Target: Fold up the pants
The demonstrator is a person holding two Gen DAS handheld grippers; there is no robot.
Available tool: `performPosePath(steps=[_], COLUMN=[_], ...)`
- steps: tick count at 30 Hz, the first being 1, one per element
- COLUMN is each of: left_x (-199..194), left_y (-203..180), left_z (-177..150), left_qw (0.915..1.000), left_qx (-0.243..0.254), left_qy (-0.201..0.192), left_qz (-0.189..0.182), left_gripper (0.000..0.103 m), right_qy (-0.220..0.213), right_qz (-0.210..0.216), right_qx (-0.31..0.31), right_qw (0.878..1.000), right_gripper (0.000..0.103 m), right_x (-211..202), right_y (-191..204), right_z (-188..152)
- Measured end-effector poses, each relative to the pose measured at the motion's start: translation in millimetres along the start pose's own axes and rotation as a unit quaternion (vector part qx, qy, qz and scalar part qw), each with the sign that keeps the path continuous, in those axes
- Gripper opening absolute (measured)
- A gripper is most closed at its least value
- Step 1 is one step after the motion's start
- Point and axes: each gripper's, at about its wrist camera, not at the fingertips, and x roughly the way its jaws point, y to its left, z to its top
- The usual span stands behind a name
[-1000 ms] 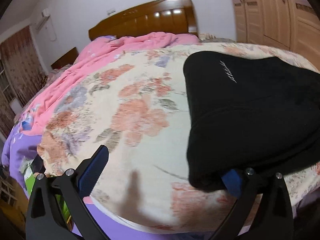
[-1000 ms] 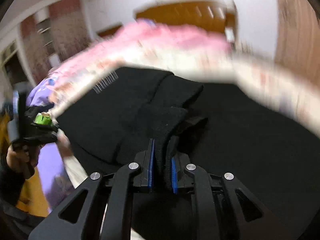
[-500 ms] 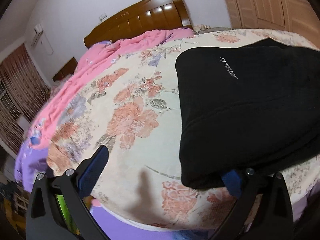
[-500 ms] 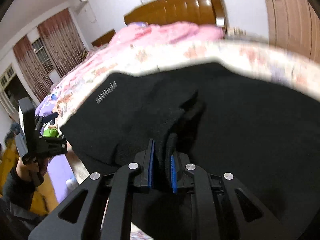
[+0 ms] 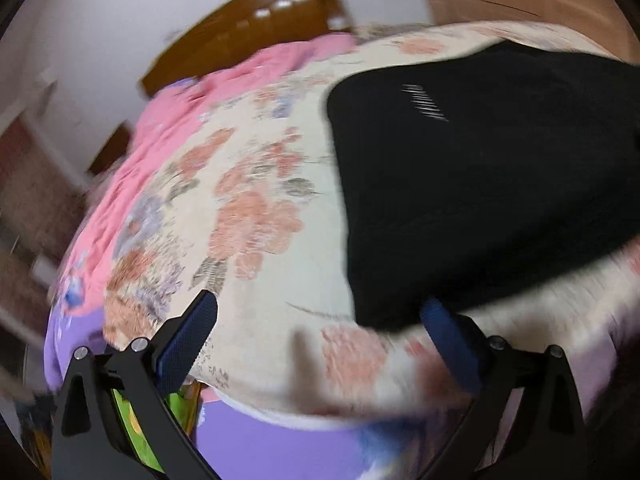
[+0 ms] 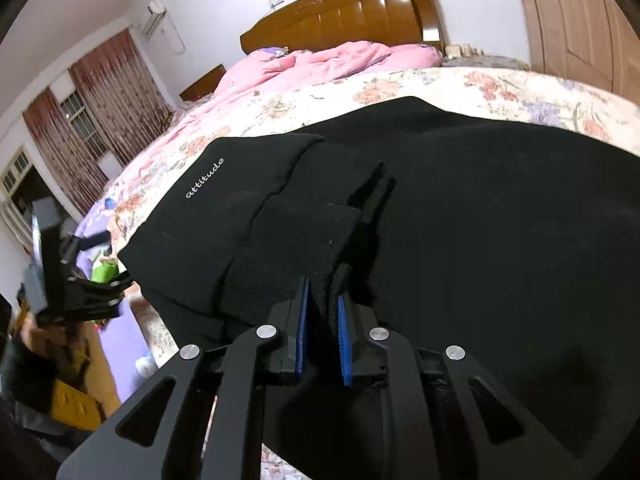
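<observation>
Black pants (image 6: 460, 208) spread on floral bedspread (image 5: 256, 216), filling 12-to-4 o'clock of left wrist view. Right gripper (image 6: 322, 332) clamped nearly shut on thick bunched hem or waistband fold, jaws closing further, cloth pinched between blue pads (image 6: 301, 332). Left gripper (image 5: 320, 340) held wide open, nothing gripped; its 3 o'clock pad (image 5: 452, 340) just at pants' near edge, contact not discernible through blur.

Risks judged: single-point pull likely to skew fold; layers may be dragged unevenly; thick wad may slip from pads; bedspread may be snagged by open left gripper.
</observation>
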Motion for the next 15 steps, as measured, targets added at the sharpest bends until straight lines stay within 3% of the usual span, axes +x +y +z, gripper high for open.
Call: performPosePath(steps=[3, 6, 8, 15], left_x=[-26.7, -42.3, -36.5, 14.7], left_y=[4.7, 15.0, 14.6, -11.4], left_z=[3.2, 24.2, 39.5, 95.2], left_qw=[0.9993, 0.9944, 0.9907, 0.9958], left_qx=[0.007, -0.046, -0.072, -0.071], left_qy=[-0.028, -0.077, -0.088, -0.046], left_qz=[-0.023, -0.057, -0.075, -0.037], left_gripper=[0.101, 0.101, 0.101, 0.101], right_qy=[-0.003, -0.004, -0.004, -0.023], right_qz=[-0.002, -0.009, -0.013, -0.033], right_qx=[0.003, -0.001, -0.002, -0.014], right_qw=[1.0, 1.0, 1.0, 0.999], right_gripper=[0.013, 0.013, 0.013, 0.011], right_x=[-2.0, -0.9, -0.7, -11.6], right_y=[-0.3, 2.2, 4.1, 15.7], right_z=[-0.3, -2.3, -1.9, 2.3])
